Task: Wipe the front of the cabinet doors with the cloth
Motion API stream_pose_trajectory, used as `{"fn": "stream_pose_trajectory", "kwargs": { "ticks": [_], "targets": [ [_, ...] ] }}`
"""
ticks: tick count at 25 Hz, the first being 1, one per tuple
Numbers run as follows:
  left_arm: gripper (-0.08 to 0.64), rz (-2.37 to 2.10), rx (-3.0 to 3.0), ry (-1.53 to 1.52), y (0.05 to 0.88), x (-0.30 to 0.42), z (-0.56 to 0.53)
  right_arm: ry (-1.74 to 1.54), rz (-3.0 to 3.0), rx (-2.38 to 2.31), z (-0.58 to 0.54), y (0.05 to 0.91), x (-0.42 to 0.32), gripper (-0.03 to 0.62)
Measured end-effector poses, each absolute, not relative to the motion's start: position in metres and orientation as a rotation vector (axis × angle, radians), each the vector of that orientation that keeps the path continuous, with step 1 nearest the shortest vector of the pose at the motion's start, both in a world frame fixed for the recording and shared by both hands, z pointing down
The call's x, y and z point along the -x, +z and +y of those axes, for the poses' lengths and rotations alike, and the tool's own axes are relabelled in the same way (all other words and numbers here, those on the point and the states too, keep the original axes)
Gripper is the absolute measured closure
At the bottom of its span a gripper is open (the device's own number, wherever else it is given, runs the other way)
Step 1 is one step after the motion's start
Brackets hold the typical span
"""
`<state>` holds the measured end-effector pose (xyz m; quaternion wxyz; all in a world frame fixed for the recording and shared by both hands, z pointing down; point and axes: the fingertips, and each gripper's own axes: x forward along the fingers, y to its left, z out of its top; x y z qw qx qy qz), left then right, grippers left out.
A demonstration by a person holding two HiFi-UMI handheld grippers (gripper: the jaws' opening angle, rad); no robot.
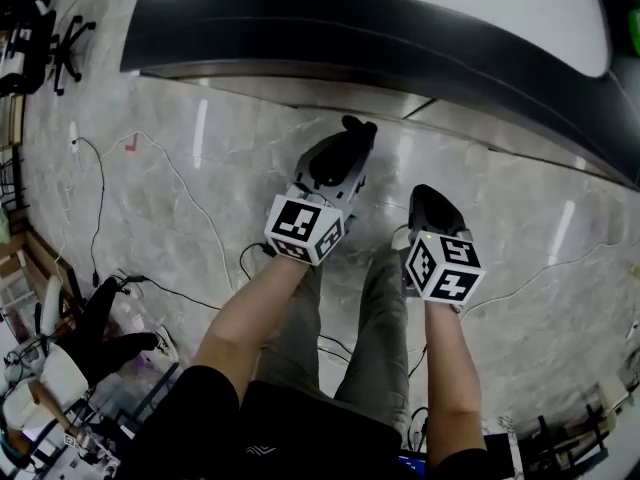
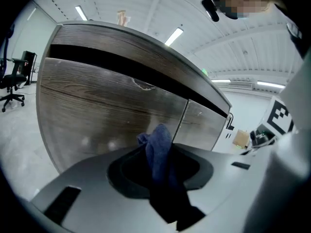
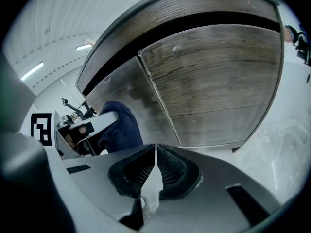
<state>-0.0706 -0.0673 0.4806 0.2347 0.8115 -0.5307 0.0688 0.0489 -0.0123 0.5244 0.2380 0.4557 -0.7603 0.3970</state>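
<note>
A dark blue cloth [image 2: 159, 141] is pinched in my left gripper [image 2: 156, 165] and sticks out past the jaws. In the head view the left gripper [image 1: 345, 146] points at the cabinet [image 1: 300, 43], a short way from its base, with the cloth [image 1: 358, 125] at its tip. Two wood-grain doors [image 2: 107, 110] with a dark band above them fill the left gripper view. My right gripper [image 3: 155, 155] is shut with nothing in it, low and to the right of the left one. The right gripper view shows the door seam [image 3: 160, 106] and the cloth [image 3: 121, 126] at the left.
Black cables [image 1: 190, 203] trail over the pale marble floor [image 1: 200, 138]. An office chair [image 1: 45, 43] stands at the far left. Cluttered gear [image 1: 70, 368] lies at the lower left. The person's legs [image 1: 340, 348] are below the grippers.
</note>
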Motion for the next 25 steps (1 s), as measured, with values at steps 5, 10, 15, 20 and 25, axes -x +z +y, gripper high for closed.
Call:
{"fn": "stream_pose_trajectory", "kwargs": {
  "ticks": [5,10,15,20,25],
  "targets": [
    [0.437,-1.499,-2.178,0.212,0.491,0.123,-0.055,1.070,-2.100,-1.179,-0.007,0.528,0.001,0.554],
    [0.437,-1.544,-2.138,0.211,0.501,0.170,-0.044,1.053,-2.113,-1.102,0.004,0.536,0.047,0.554],
    [0.437,-1.596,-2.095,0.190,0.513,0.214,-0.038,1.032,-2.127,-1.031,0.008,0.545,0.091,0.554],
    [0.437,-1.645,-2.045,0.180,0.531,0.252,-0.043,0.998,-2.126,-0.985,0.003,0.551,0.123,0.554],
    [0.437,-1.691,-2.018,0.189,0.537,0.279,-0.049,0.990,-2.122,-0.974,0.002,0.552,0.142,0.554]
  ]
}}
